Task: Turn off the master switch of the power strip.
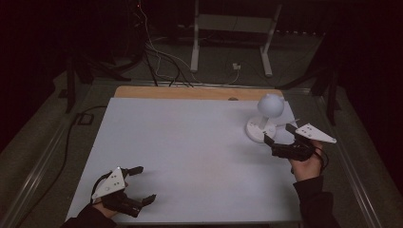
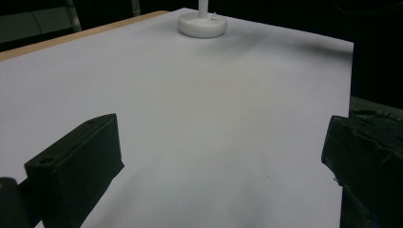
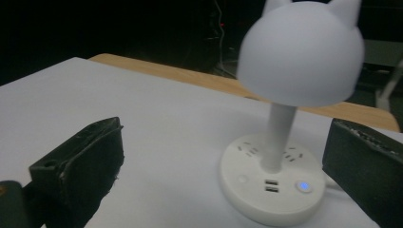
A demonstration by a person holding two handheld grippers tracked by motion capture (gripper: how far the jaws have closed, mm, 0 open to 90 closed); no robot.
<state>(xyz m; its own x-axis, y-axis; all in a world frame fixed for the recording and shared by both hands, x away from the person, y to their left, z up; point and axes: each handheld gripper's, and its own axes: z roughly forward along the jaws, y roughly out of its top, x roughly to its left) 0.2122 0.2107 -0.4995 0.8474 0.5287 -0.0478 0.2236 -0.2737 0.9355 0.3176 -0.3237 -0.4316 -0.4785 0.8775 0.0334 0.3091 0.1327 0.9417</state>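
Observation:
A white desk lamp (image 1: pixel 266 116) with a round, cat-eared shade stands at the back right of the white table top (image 1: pixel 190 142). In the right gripper view its shade (image 3: pixel 302 52) sits on a thin stem above a round base (image 3: pixel 247 161) that has sockets, USB ports and a lit blue button (image 3: pixel 303 186). My right gripper (image 1: pixel 278 133) is open just in front of the base, and nothing is held between its fingers (image 3: pixel 81 161). My left gripper (image 1: pixel 145 183) rests open near the front left edge, far from the lamp base (image 2: pixel 202 23).
A wooden strip (image 1: pixel 190 92) runs along the table's far edge. Beyond it, cables (image 1: pixel 161 61) lie on the floor near a white stand frame (image 1: pixel 228 28). Metal rails (image 1: pixel 43 161) flank the table. The room is dark.

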